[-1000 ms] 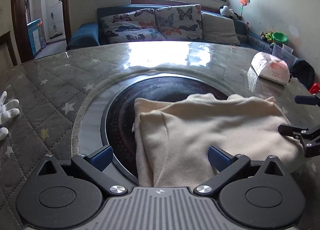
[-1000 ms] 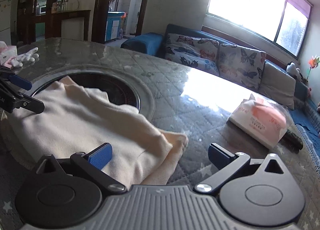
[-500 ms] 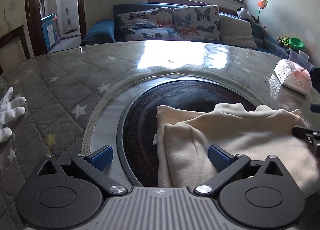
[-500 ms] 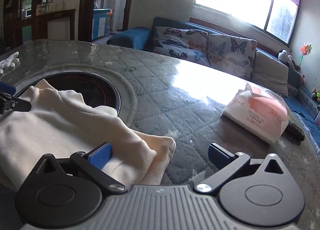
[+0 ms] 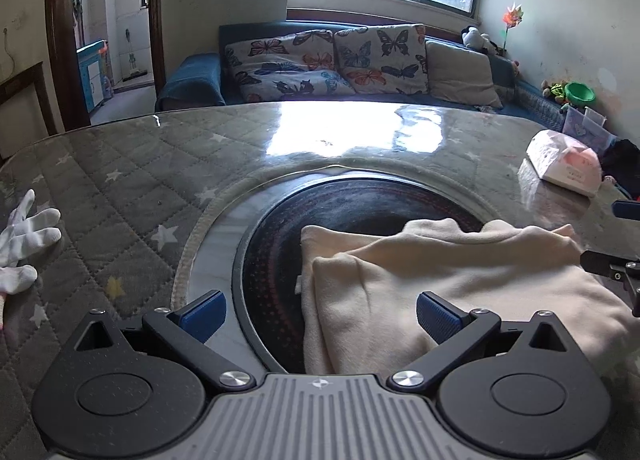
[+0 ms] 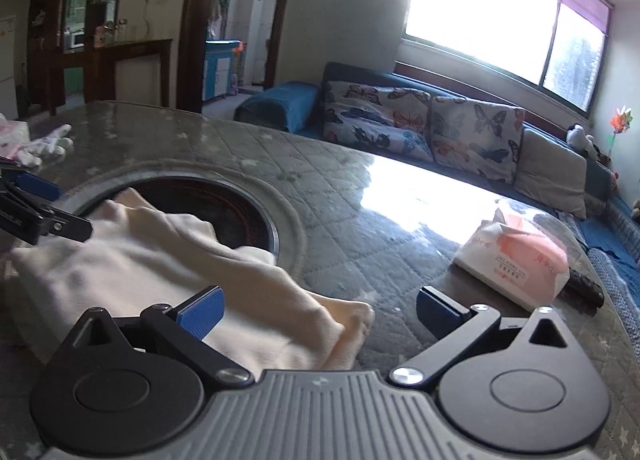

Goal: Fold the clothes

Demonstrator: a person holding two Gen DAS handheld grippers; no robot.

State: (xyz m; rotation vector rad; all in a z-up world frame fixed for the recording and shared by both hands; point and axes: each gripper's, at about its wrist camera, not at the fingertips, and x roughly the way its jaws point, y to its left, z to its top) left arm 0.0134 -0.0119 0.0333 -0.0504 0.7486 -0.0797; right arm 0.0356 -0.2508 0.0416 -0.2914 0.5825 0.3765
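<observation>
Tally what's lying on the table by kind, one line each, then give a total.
Folded cream garment: 1
Tissue pack: 1
White gloves: 2 in the left wrist view, partly cut off
Dark object behind the tissue pack: 1, unclear what it is
Total: 5

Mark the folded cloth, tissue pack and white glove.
folded cloth [image 5: 460,292], left wrist view, middle of top layer
tissue pack [image 6: 516,260], right wrist view, pink-and-white top face
white glove [image 5: 28,232], left wrist view, palm
</observation>
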